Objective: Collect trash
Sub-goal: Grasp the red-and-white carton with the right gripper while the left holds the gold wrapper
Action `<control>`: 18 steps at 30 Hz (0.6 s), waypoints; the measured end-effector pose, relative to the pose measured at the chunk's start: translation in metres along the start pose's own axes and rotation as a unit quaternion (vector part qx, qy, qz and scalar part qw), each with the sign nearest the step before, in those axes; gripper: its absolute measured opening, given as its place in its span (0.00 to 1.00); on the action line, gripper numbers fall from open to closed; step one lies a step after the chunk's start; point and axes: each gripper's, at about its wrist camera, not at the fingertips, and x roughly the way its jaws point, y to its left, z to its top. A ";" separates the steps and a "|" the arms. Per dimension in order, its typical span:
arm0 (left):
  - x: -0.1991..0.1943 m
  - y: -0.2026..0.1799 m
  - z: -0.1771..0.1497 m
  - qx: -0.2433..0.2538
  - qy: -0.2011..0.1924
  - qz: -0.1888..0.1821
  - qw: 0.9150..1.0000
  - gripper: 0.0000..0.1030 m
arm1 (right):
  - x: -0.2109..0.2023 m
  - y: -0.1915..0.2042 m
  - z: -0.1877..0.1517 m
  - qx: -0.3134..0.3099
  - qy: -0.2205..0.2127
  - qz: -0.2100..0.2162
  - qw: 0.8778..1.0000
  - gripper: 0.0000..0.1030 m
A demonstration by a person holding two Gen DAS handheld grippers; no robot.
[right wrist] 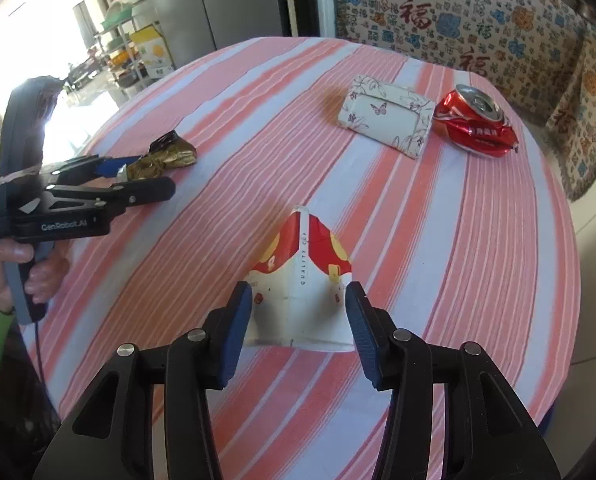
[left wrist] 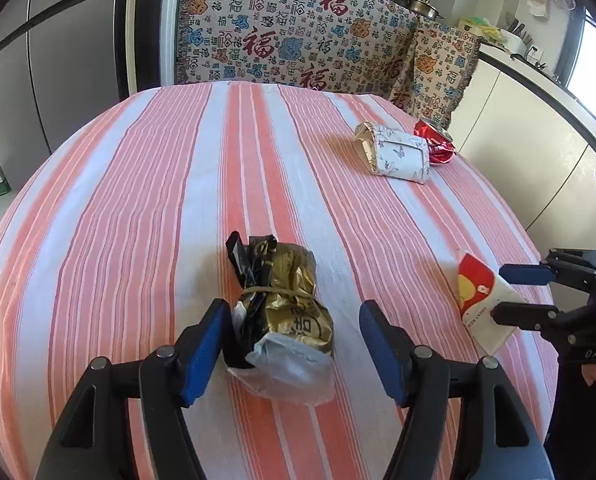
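A gold and black crumpled wrapper (left wrist: 286, 312) tied with a rubber band lies on the striped table between the open fingers of my left gripper (left wrist: 294, 348); it also shows in the right wrist view (right wrist: 166, 158). A flattened red and white paper cup (right wrist: 304, 284) lies between the open fingers of my right gripper (right wrist: 298, 336); the pads stand on either side of it, not closed. The cup (left wrist: 482, 304) and the right gripper (left wrist: 518, 294) show at the right of the left wrist view. The left gripper (right wrist: 146, 182) shows at the left of the right wrist view.
A folded white butterfly-print carton (right wrist: 386, 118) and a crushed red can (right wrist: 476, 124) lie at the far right of the round table (left wrist: 138, 200). Patterned covered seats (left wrist: 298, 32) stand behind it. A grey fridge (left wrist: 50, 60) stands at the left.
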 end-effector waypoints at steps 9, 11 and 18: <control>0.009 -0.012 0.010 0.034 0.031 0.041 0.998 0.66 | 0.014 0.011 0.014 -0.021 0.046 -0.006 0.999 0.62; 0.008 -0.010 0.011 0.028 0.029 0.039 0.998 0.66 | 0.019 0.010 0.016 -0.023 0.055 -0.006 0.998 0.60; -0.002 -0.012 0.007 0.026 0.028 0.030 0.999 0.44 | 0.008 0.013 0.011 -0.026 0.051 -0.001 0.998 0.20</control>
